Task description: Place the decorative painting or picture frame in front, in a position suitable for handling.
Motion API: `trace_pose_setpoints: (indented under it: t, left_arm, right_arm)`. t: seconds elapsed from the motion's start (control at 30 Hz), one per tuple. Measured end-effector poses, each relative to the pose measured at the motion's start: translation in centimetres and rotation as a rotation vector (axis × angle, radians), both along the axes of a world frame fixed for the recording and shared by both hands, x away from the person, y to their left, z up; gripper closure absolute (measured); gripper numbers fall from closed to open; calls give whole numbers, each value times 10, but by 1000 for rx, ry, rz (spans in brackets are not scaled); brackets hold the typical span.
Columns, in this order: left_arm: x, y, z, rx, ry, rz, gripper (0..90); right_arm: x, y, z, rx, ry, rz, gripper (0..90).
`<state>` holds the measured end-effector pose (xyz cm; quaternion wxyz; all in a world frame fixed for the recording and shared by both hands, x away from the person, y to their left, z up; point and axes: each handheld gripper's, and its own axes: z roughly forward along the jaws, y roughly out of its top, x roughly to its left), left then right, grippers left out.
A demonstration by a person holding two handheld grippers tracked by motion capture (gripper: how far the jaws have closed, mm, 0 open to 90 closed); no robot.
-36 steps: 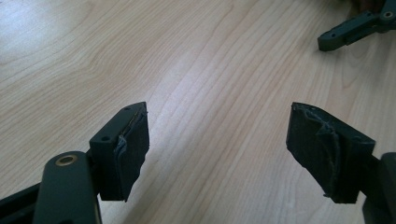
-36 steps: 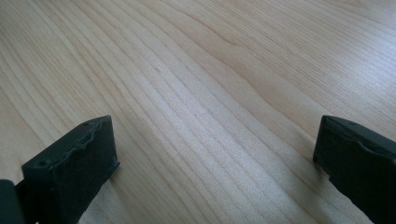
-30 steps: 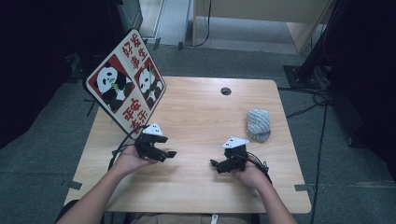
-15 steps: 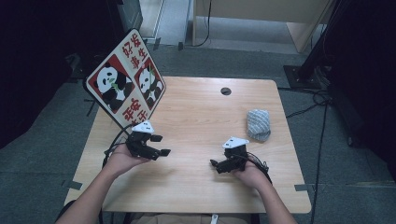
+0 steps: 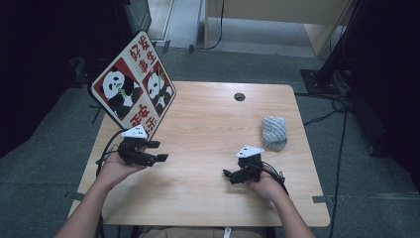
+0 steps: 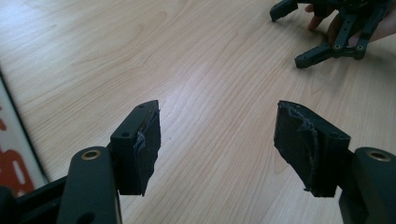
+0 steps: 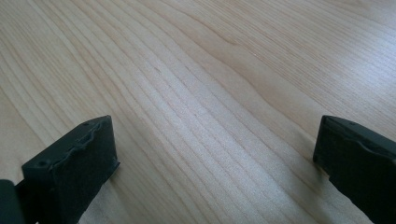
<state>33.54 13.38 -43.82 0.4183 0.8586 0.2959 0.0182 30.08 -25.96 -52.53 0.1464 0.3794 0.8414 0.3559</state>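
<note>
1. Left hand-held gripper [image 5: 157, 151]: held in the person's left hand [image 5: 116, 166] at the left front part of the worktop [image 5: 208, 124]. Its jaws point toward the middle of the worktop and stand apart, with nothing between them. The forearm enters from the bottom left of the high view.
2. Right hand-held gripper [image 5: 229, 174]: held in the person's right hand [image 5: 262, 186] at the right front part of the worktop, jaws pointing left. The jaws stand wide apart and hold nothing. A grey three-cornered plate sits on top of each gripper.
3. The two grippers are well apart, with bare wood between them.
4. Left gripper view: the pads [image 6: 147, 147] show frayed edges over bare wood grain. The right hand-held gripper [image 6: 303, 35] appears at the upper right with fingers behind it. A red-and-white strip of the panda sign [image 6: 16, 158] runs along the left edge.
5. Right gripper view: two black jaws at the lower corners over light wood grain.
6. High view: the panda sign [image 5: 133, 89], diamond-shaped with two pandas and red characters, stands tilted at the left rear edge of the worktop, just beside the left gripper.
7. A grey folded cloth [image 5: 274, 132] lies near the right edge. A cable hole [image 5: 239, 96] sits near the rear edge.
8. Grey floor [image 5: 44, 163] surrounds the worktop; cables [image 5: 341, 106] trail at the right.
</note>
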Motion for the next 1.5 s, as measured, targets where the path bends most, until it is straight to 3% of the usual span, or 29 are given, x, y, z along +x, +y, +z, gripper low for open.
trace_pose_setpoints:
  t: [0.47,0.97,1.23,1.3,1.5]
  left_arm:
    - [-4,28,6,2,-9,46,340]
    - [-7,65,13,-43,-6,136,377]
    - [-8,77,18,-30,-6,161,391]
    - [-7,85,20,-53,-5,177,383]
    - [-3,92,24,-27,-4,206,403]
  right_arm:
    - [0,0,0,1,1,-1,0]
    - [0,0,0,2,1,-3,0]
    - [0,0,0,2,1,-3,0]
    - [0,0,0,2,1,-4,0]
    - [0,0,0,2,1,-4,0]
